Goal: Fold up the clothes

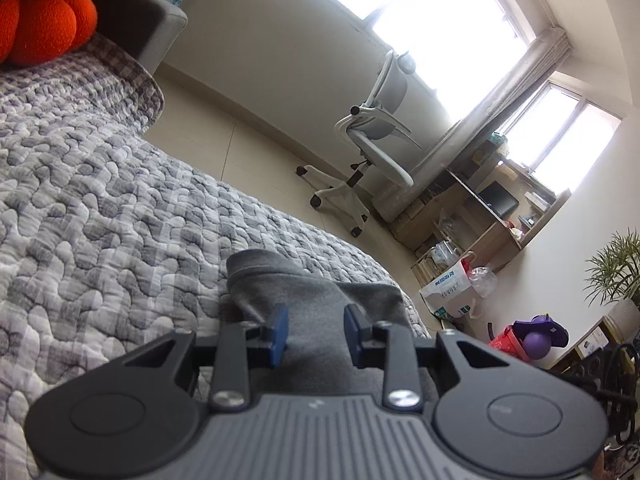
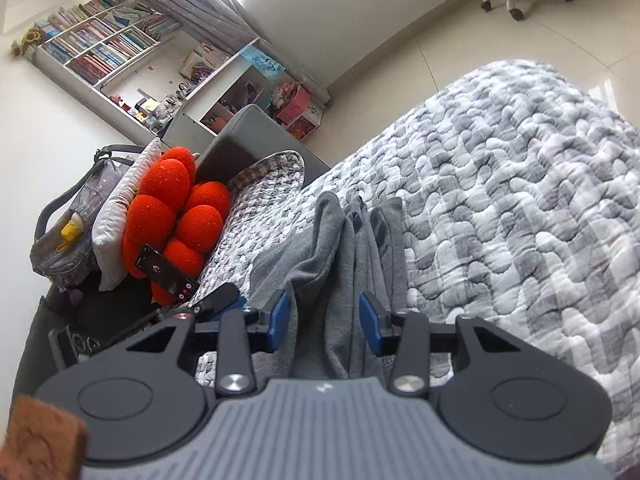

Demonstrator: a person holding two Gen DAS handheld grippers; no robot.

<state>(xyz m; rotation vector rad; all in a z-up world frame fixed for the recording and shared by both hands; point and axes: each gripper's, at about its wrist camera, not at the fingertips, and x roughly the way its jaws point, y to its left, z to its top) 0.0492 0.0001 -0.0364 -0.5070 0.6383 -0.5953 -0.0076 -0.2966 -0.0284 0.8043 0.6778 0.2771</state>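
A grey garment lies bunched on the grey patterned quilt, near the bed's edge. My left gripper is open just above it, blue pads on either side of a fold, not pinching. In the right wrist view the same grey garment stretches away in long folds across the quilt. My right gripper is open too, its blue pads straddling the cloth's near end. Whether either pad touches the fabric I cannot tell.
An orange knotted cushion with a phone leaning on it sits at the bed's head beside a grey bag. Beyond the bed edge are a white office chair, a desk, bags on the floor and bookshelves.
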